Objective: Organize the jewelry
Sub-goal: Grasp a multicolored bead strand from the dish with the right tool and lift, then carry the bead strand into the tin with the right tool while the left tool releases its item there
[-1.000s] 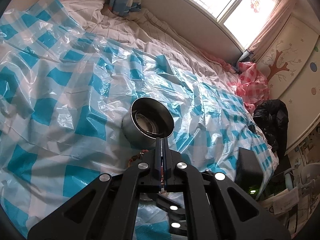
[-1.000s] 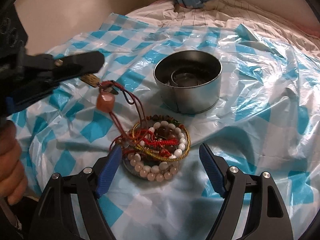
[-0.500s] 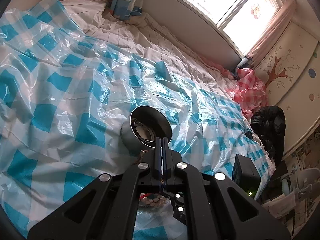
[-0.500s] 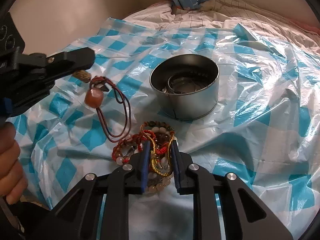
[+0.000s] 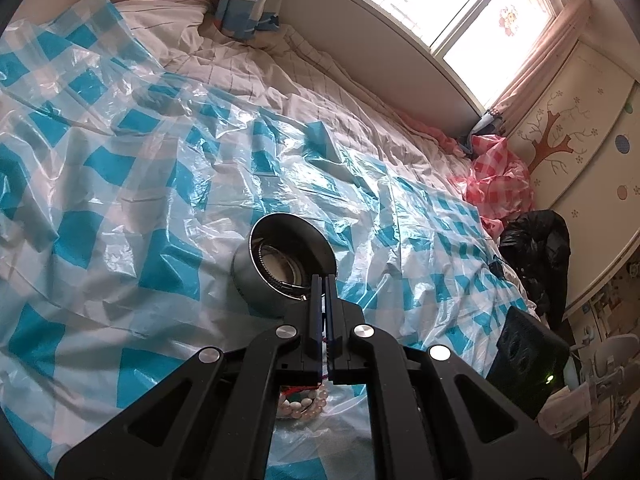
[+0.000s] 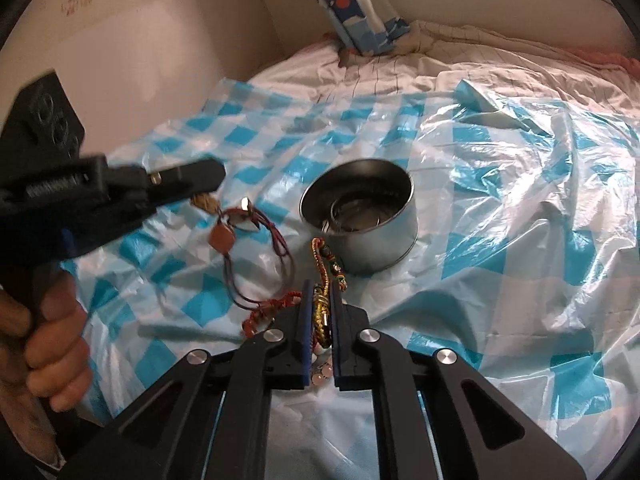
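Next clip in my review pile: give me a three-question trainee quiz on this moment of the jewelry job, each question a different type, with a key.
1. True or false: the metal tin stands upright with its top open.
2. Multiple choice: what sits between the fingers of the right gripper?
A. a gold and red bracelet bundle
B. the metal tin
C. nothing
3. Short answer: what hangs from the left gripper in the right wrist view?

Key
1. True; bangles lie inside it.
2. A; the fingers are pressed on the bundle.
3. A cord necklace with a brown stone pendant; its far end trails down to the checked plastic sheet.
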### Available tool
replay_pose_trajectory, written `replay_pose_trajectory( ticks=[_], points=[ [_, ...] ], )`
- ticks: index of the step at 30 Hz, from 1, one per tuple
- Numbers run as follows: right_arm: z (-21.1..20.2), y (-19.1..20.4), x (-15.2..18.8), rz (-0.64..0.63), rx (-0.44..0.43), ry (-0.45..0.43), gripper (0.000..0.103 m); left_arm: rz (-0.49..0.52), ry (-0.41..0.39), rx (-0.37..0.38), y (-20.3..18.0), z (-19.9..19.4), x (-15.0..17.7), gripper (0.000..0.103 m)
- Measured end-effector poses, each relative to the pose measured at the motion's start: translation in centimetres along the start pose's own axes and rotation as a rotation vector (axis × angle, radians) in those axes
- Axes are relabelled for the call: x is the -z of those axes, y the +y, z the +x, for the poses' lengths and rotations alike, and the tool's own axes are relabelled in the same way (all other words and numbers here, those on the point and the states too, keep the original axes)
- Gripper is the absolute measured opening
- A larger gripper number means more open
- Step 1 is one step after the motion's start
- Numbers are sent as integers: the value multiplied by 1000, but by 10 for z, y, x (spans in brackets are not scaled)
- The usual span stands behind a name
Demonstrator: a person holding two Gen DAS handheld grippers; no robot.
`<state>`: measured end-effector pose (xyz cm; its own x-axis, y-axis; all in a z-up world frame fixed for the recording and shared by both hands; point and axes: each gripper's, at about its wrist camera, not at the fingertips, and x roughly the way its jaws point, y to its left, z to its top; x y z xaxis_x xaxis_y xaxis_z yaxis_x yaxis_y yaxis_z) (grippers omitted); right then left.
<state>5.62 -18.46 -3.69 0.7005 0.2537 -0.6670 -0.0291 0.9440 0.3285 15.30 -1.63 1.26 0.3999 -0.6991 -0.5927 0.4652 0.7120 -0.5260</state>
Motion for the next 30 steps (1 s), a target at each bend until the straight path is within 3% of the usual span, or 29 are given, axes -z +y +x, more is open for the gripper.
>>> replay_pose_trajectory(
  ticks=[5,13,16,18,19,20,28,30],
  points=[
    [2,-20,-2,134,-118,12,8,5,8,3,-2,4,-1,1],
    [3,-30,-2,167,-75,22,8,6,10,6,-2,5,0,1],
    [-1,-37,-1,212,-117,7,8,7,11,6,-3,6,0,1],
    [1,-46,0,256,-119,20,17,6,11,5,-3,6,0,1],
    [2,-51,2,272,-110,29,29,6,11,5,-3,6,0,1],
    [4,-55,3,291,-97,39,30,6,11,6,-3,6,0,1],
    [22,-53,6,261,-34,107,29,7,10,9,-4,6,0,1],
    [22,-48,6,234,-35,105,17,8,10,11,-6,7,1,1]
  ],
)
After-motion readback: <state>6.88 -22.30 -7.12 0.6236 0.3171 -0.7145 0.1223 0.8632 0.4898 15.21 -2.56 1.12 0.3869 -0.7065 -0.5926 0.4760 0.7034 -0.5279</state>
